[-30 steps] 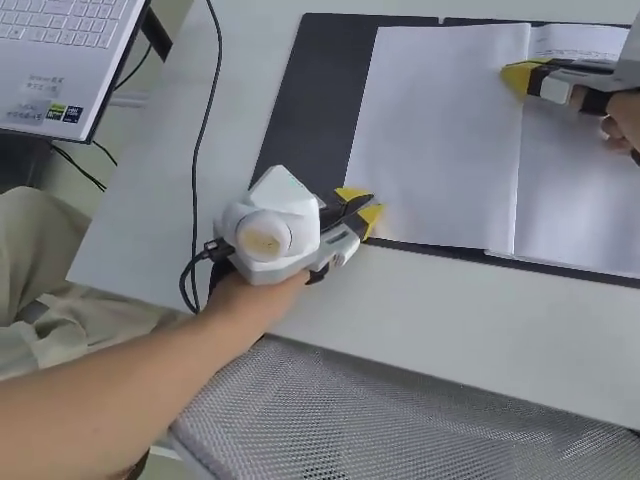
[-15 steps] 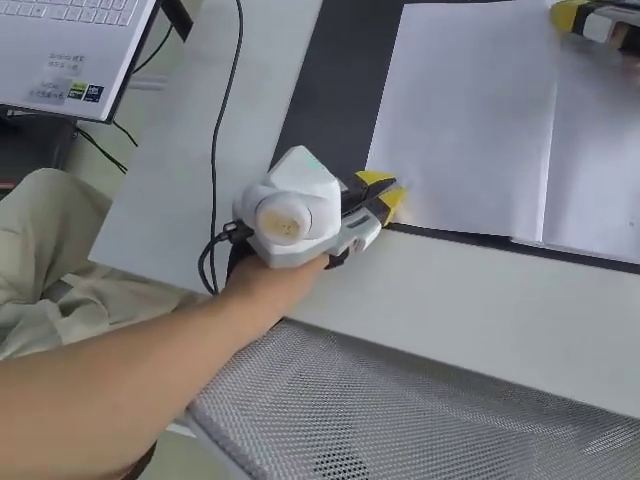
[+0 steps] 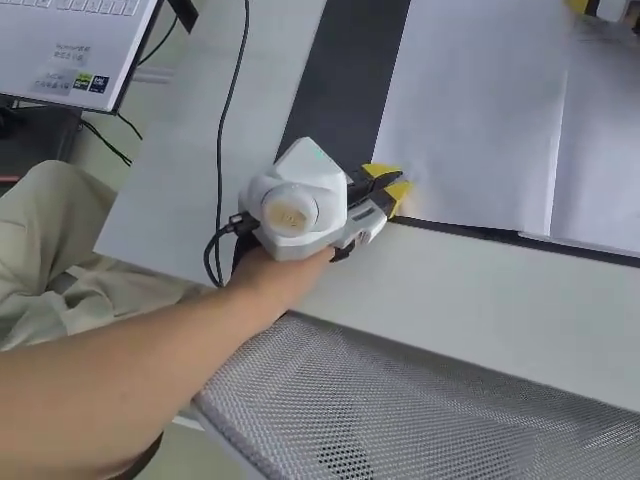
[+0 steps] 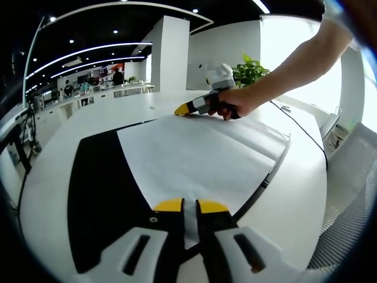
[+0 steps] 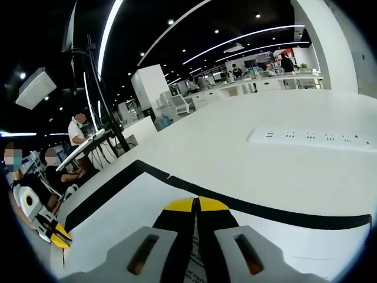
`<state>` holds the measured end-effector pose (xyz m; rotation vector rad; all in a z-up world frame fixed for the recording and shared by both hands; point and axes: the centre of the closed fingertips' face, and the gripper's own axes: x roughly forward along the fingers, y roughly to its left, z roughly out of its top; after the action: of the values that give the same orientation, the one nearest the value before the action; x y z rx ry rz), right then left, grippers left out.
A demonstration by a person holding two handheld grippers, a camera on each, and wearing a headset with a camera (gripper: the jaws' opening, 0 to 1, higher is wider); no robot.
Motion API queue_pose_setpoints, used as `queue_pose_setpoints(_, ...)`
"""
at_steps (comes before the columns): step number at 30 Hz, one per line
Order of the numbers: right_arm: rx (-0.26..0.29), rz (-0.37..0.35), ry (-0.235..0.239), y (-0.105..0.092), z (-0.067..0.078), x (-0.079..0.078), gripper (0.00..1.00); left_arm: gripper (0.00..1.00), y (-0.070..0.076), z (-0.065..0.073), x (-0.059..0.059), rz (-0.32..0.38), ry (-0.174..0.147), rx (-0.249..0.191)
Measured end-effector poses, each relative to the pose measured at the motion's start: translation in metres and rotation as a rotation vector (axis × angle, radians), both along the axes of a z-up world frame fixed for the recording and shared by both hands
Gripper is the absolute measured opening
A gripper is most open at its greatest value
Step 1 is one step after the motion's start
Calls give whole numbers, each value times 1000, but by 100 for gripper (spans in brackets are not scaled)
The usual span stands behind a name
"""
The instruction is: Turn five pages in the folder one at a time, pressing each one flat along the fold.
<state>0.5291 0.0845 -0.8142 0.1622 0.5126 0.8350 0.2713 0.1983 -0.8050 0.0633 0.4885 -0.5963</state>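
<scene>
1. On the white workbench (image 3: 480, 310), toward its far right, the flat black folder (image 3: 345, 90) lies open. It holds two spreads of paper: the left-hand white page (image 3: 470, 110) and the right-hand white page (image 3: 600, 130), meeting at a crease. Both look pretty flat, and a bare black strip shows at the folder's left.
2. The left gripper (image 3: 395, 190) sits at the near-left corner of the left-hand page. Its yellow-tipped jaws are drawn to a thin slit, and the page corner runs into it, so it looks pinched.
3. The left gripper view catches the right gripper (image 4: 182, 109) at the folder's far edge, with a hand around it. Its own view has the jaws together over the paper, plus a white power strip (image 5: 312, 137) beyond the folder.
4. The head view adds a white laptop (image 3: 70, 40) at the far-left corner and a black cable (image 3: 222, 150).
</scene>
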Motion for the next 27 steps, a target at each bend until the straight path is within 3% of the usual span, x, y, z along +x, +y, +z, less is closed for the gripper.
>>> queue_pose_setpoints(10, 2, 115, -2, 7, 4, -58, 0, 5, 1, 0, 1, 2, -1, 0)
queue_pose_setpoints(19, 12, 147, -3, 6, 8, -94, 0, 6, 0, -3, 2, -3, -6, 7)
queue_pose_setpoints(25, 41, 162, 22, 0, 11, -123, 0, 7, 0, -4, 2, -7, -9, 12)
queue_pose_setpoints(27, 31, 170, 9, -1, 12, -133, 0, 7, 0, -5, 2, -10, -12, 16)
